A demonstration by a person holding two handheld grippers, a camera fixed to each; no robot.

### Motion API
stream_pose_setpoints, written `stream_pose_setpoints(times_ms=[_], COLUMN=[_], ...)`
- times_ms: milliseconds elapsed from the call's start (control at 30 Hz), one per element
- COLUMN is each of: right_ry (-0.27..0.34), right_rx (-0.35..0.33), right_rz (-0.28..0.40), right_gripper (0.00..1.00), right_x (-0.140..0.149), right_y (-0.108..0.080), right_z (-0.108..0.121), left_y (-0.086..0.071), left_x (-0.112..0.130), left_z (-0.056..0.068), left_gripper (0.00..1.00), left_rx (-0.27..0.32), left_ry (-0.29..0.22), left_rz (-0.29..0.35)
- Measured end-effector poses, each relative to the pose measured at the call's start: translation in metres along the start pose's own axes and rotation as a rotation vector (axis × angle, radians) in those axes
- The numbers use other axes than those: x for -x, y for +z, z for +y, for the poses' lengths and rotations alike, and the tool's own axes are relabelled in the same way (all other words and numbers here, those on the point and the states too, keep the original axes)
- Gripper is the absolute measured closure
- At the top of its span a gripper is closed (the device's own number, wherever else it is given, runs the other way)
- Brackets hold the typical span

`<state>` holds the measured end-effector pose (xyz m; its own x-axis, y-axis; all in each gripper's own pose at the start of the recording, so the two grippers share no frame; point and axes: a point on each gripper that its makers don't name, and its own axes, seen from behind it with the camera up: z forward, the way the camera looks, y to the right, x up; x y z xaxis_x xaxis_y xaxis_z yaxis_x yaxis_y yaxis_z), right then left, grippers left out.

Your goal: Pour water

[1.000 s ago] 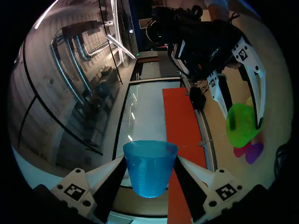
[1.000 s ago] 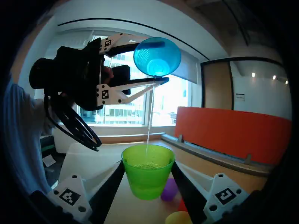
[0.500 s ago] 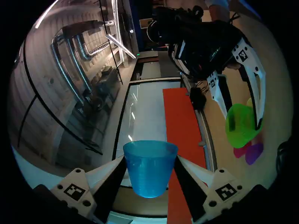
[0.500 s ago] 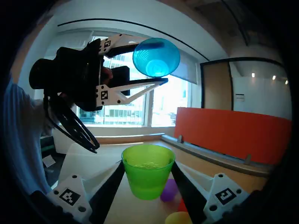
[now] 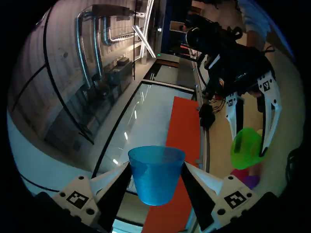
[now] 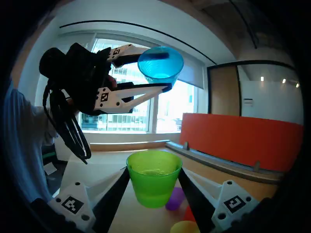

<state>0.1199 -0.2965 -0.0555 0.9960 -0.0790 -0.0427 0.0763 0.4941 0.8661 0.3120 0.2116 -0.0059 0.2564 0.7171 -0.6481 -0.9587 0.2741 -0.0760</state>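
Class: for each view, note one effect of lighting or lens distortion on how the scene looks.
Right gripper view: the bright window backlights the left gripper, leaving its body a dark silhouette, while the blue cup glows translucent. Left gripper view: the fisheye bows the orange partition and the pipes into curves, and bright light strips flare.
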Motion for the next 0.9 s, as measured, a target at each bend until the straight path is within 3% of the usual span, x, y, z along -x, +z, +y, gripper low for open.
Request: stream_pose_setpoints(times_ms=[300,500,900], right_ry=[-0.003,-0.002,-0.004], right_rx=[0.01,0.014,0.021], right_rz=[0.004,0.011,0.022], right_gripper=[0.11,0.11,0.11], right_x=[-0.002,-0.005,-0.01], right_y=[-0.003,-0.005,-0.007], right_z=[0.003,0.005,0.006], left_y=[-0.002,-0.006,-0.008], left_x=[0.015,0.021,0.04], left_z=[0.006,0.003,-0.003], left_gripper=[0.16,0.16,0.16], left_rx=[0.005,-0.008,-0.024], left_ry=[-0.214,-0.355,-0.743], left_rz=[-0.009,-0.018,-0.033])
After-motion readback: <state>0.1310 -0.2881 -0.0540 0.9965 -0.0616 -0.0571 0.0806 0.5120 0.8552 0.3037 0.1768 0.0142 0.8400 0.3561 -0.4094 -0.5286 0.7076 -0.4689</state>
